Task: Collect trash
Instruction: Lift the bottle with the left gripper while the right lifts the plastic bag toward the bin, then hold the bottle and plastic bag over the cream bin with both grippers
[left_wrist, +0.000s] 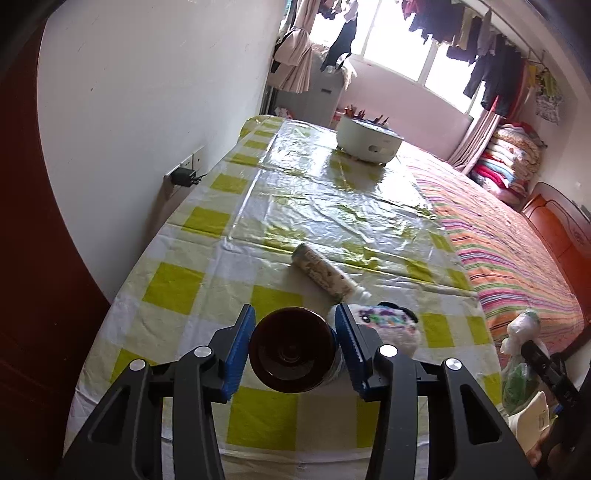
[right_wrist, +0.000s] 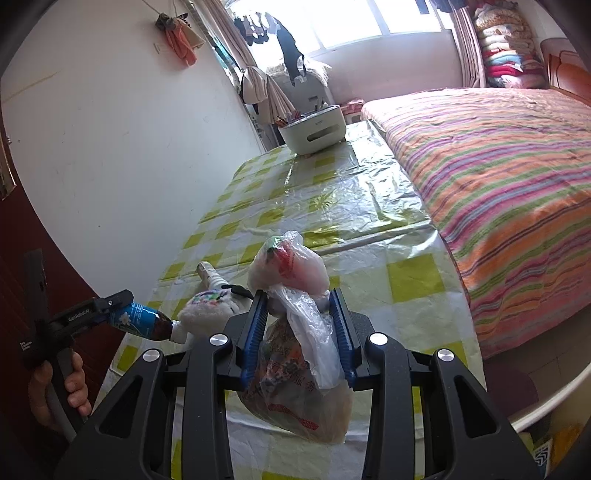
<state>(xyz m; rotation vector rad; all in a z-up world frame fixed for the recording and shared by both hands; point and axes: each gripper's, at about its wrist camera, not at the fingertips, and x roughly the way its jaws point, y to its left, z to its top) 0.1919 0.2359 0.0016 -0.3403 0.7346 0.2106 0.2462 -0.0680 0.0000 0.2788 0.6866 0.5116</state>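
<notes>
Between your left gripper (left_wrist: 293, 347) pads sits a dark bottle (left_wrist: 293, 352), bottom end toward the lens and its capped neck pointing away, so you see only the round base; the right wrist view shows it from the side, blue label and white cap (right_wrist: 180, 329) sticking out past the fingers, lifted clear of the checked tablecloth (left_wrist: 177, 280). The blue pads flank the body closely, and the bottle hangs in the air with nothing else under it, so judge it gripped across its width. Your right gripper (right_wrist: 299, 332) is clamped narrow on the gathered neck of a thin plastic bag (right_wrist: 295, 384), which hangs below the fingers already bulging with wrappers (pinching the neck keeps the load from spilling, though the mouth then seems bunched shut). That is likely why the two hands are near each other: the bottle looks headed for the bag. On the cloth a second bottle with a patterned label (left_wrist: 327, 271) lies on its side, and just beside your left fingers rests a fluffy white toy (left_wrist: 384, 325); the white tub (left_wrist: 367, 142) at the far end is well apart
</notes>
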